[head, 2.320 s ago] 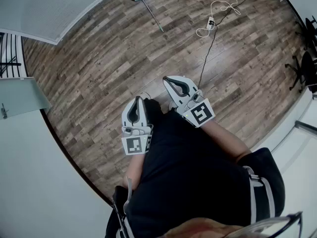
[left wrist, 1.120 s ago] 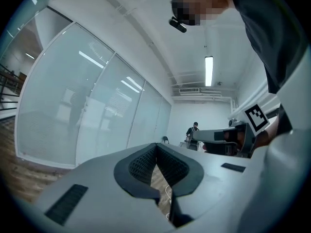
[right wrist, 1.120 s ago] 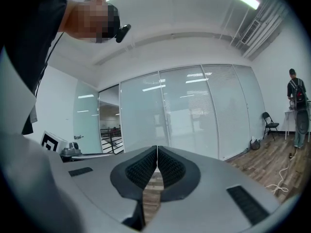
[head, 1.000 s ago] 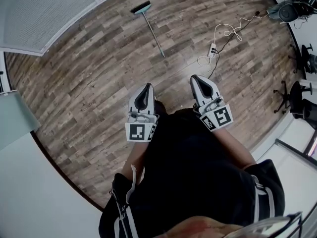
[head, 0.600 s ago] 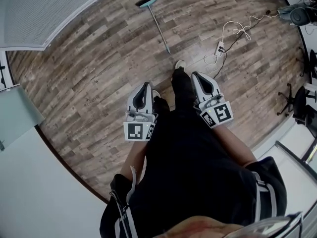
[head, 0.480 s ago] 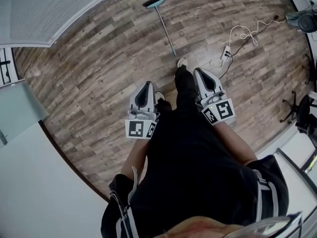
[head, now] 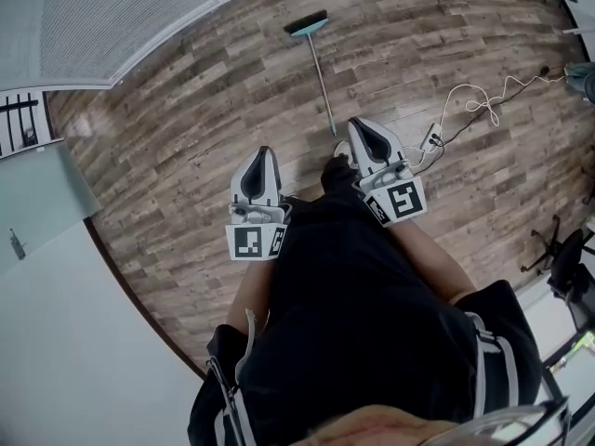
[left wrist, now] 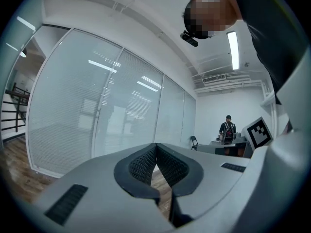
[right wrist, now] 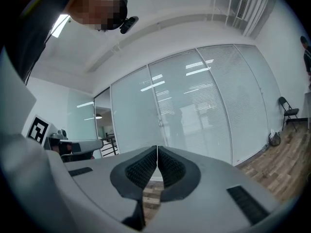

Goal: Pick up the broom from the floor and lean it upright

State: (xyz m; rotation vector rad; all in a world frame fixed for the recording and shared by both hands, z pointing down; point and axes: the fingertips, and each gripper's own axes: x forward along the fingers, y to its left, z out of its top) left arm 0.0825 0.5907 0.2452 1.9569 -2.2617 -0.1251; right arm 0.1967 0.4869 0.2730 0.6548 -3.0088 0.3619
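Head view: teal-headed broom (head: 319,74) lies flat on wood floor (head: 186,137).

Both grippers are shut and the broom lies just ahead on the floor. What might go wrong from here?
The near end of the broom lies by the person's shoe; a step might kick or roll it. The power strip and white cable sit just to its right, a likely snag hazard. The left gripper and right gripper are shut and empty; they must open before taking the thin handle.
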